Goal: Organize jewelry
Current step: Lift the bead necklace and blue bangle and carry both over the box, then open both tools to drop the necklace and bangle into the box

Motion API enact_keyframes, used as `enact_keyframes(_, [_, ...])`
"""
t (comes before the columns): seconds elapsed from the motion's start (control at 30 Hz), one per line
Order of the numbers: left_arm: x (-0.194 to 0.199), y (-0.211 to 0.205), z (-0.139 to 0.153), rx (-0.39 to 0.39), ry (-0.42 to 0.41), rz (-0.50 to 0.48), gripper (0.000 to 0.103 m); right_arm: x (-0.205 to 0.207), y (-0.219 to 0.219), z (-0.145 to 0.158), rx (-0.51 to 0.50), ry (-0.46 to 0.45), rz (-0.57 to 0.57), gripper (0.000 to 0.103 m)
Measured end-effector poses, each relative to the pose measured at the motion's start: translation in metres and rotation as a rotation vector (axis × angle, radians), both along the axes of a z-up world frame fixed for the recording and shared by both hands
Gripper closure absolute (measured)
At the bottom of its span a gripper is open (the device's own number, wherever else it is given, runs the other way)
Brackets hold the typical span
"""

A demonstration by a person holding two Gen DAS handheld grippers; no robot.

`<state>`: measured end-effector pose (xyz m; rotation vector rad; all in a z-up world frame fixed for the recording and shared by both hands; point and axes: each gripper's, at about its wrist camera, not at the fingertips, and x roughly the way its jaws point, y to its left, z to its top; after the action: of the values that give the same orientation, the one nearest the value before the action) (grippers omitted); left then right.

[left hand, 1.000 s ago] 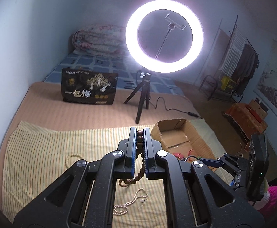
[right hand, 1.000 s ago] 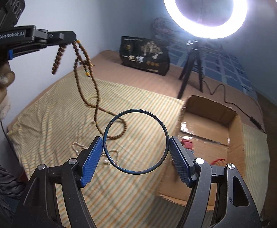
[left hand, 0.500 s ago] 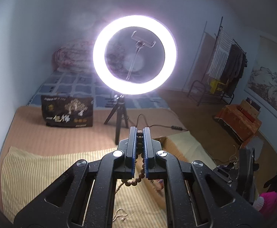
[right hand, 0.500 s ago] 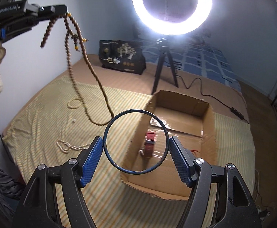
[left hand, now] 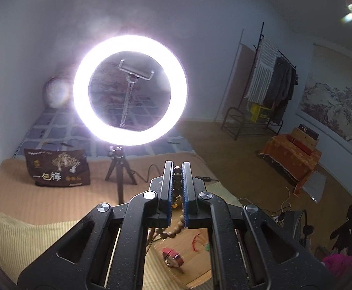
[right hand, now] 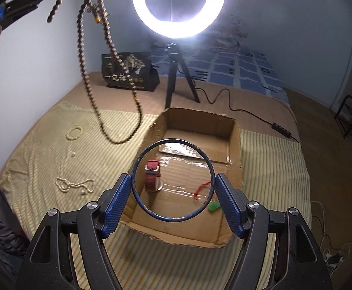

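My left gripper [left hand: 176, 191] is shut on a long brown bead necklace [left hand: 177, 177]. In the right wrist view the necklace [right hand: 108, 48] hangs from it at the upper left, its loop dangling above the striped cloth beside the cardboard box [right hand: 235, 145]. My right gripper [right hand: 173, 195] is shut on a dark blue bangle [right hand: 137, 194], held by its sides over the box's near half. In the box lie a red watch [right hand: 151, 176], a red string [right hand: 201, 188] and a green piece [right hand: 213, 206].
A pearl necklace [right hand: 73, 184], a small bead bracelet [right hand: 74, 133] and a loose pearl [right hand: 73, 154] lie on the striped yellow cloth [right hand: 55, 159] left of the box. A lit ring light on a tripod [right hand: 178, 4] and a black bag [right hand: 129, 72] stand behind.
My left gripper has lifted the bead necklace higher and moved right toward the box. My right gripper has carried the bangle from over the cloth to above the box.
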<state>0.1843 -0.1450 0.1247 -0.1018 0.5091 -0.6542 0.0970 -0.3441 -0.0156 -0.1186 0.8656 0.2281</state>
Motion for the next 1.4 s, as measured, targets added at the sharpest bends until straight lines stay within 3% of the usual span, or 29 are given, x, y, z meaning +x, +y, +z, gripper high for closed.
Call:
enact_keyframes(0.4, [0.026, -0.054, -0.017, 0.017, 0.011, -0.053, 0.102, 0.014, -0.018, -0.019, 0.000, 0.058, -0.027, 0.032])
enact_keyframes(0.67, [0.035, -0.068, -0.052, 0.062, 0.085, -0.088, 0.102, 0.017, -0.021, -0.030, -0.014, 0.087, -0.018, 0.032])
enact_keyframes(0.93, [0.040, -0.060, -0.106, 0.128, 0.182, -0.061, 0.102, 0.021, -0.028, -0.047, 0.010, 0.143, -0.026, 0.032])
enact_keyframes(1.2, [0.038, -0.051, -0.135, 0.165, 0.223, -0.042, 0.102, 0.026, -0.024, -0.061, 0.009, 0.176, -0.024, 0.032])
enact_keyframes(1.27, [0.038, -0.047, -0.140, 0.175, 0.239, -0.032, 0.101, 0.027, -0.022, -0.063, -0.001, 0.184, -0.022, 0.022])
enact_keyframes(1.4, [0.038, -0.032, -0.149, 0.188, 0.263, -0.006, 0.091, 0.027, -0.019, -0.062, -0.003, 0.180, -0.019, 0.021])
